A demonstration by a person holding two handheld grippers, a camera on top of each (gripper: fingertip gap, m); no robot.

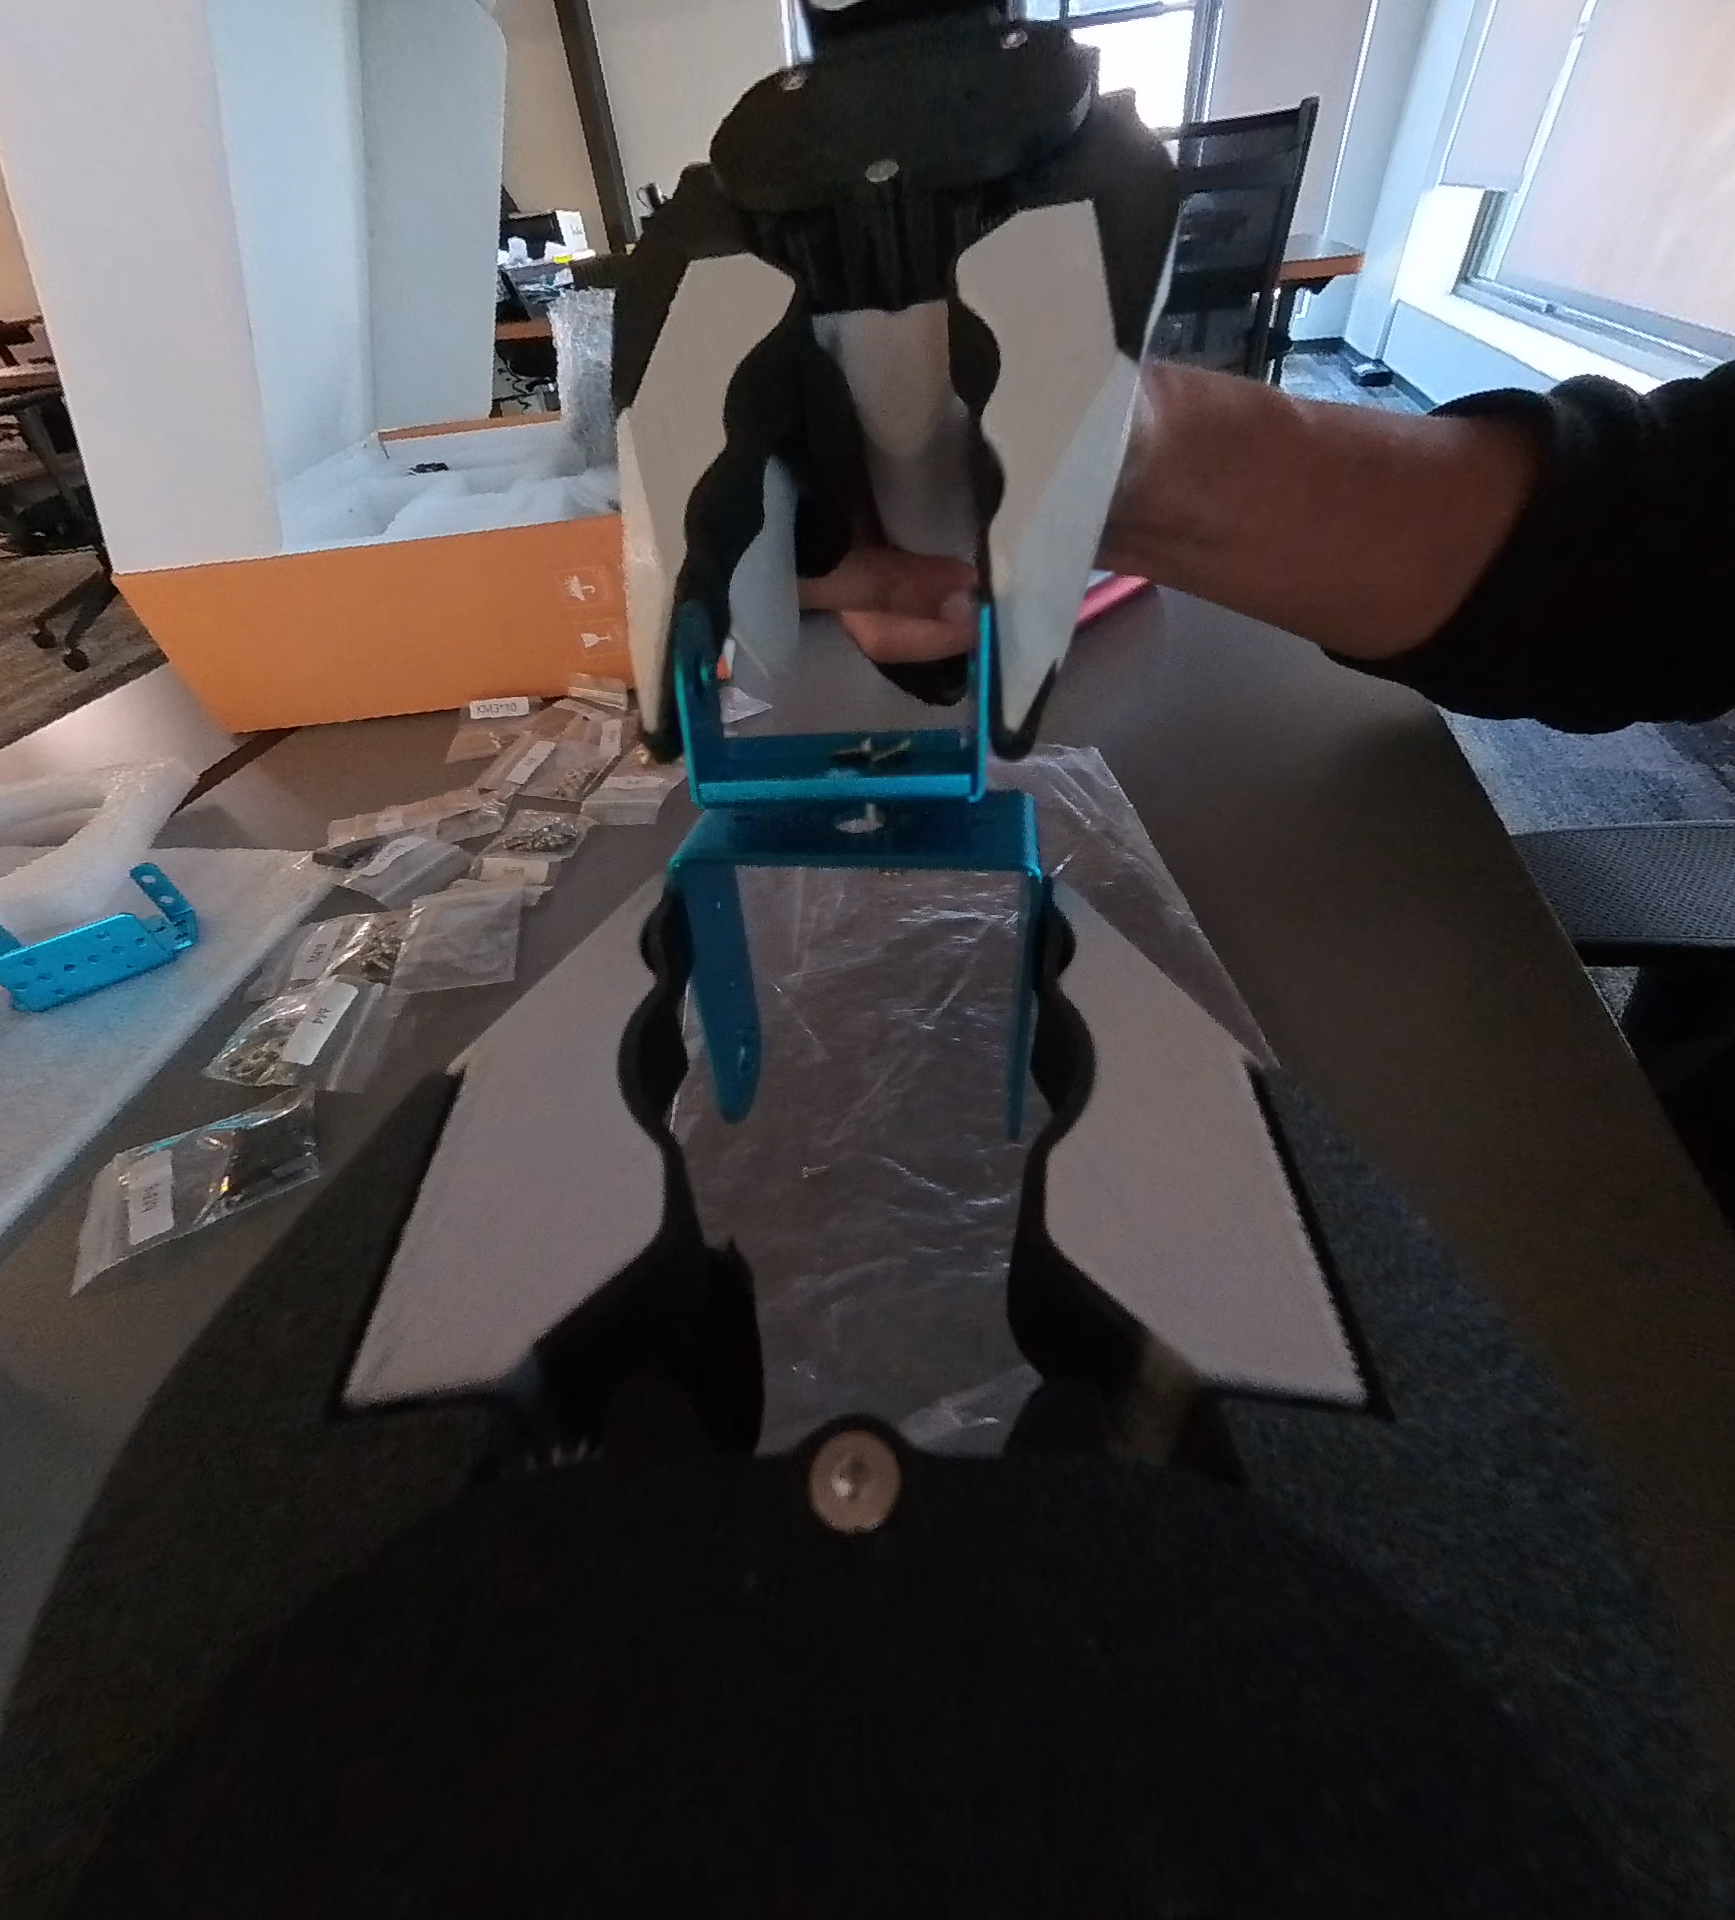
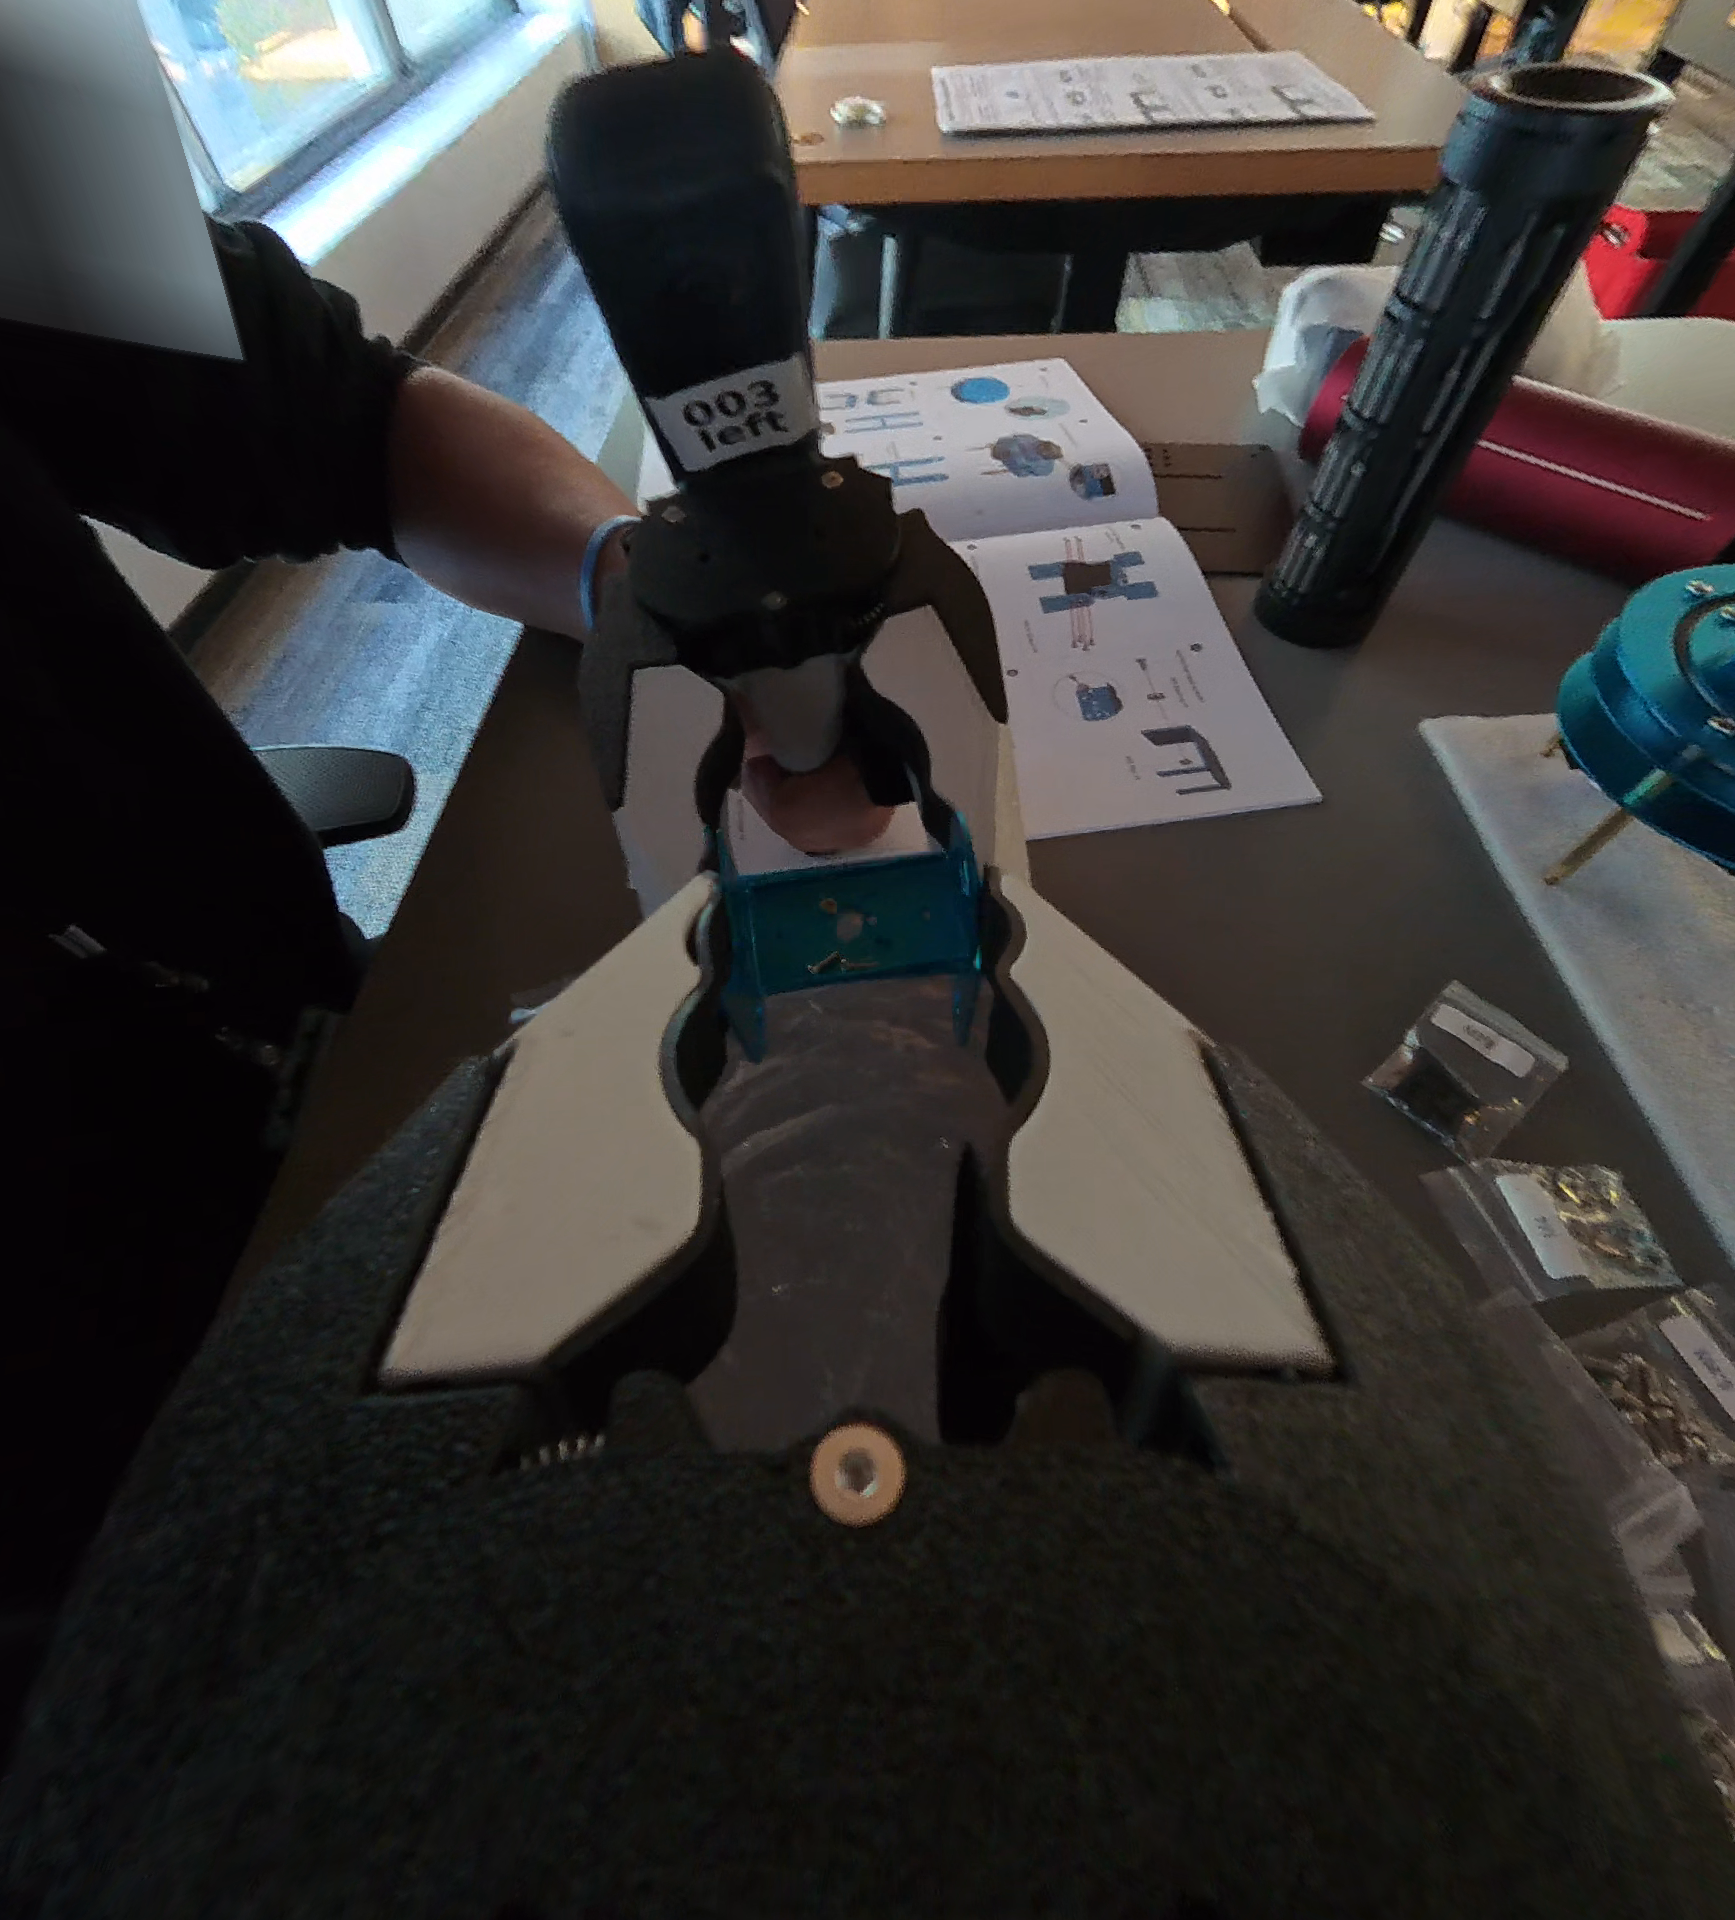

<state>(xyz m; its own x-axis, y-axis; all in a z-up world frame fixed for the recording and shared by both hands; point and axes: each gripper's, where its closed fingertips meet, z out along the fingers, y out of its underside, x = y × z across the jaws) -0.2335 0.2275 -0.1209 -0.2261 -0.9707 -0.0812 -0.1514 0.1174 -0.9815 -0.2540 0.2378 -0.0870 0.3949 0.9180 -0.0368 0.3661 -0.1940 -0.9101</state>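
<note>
Blue U-brackets (image 1: 858, 847) pressed back-to-back above desk (image 1: 1362, 935), one gripped per tongs: left tongs (image 1: 847, 987), right tongs (image 2: 847, 956). Screw (image 1: 868, 753) loose, unfastened.

1. The near blue bracket (image 1: 858, 847) is a U-shaped metal piece with holed legs, clamped across its legs by the left gripper (image 1: 858, 997) above the table.
2. The far blue bracket (image 1: 835, 764), also U-shaped, is held by the right gripper (image 1: 835, 727); the two flat bases meet back to back (slightly askew), with small screws at the joint.
</note>
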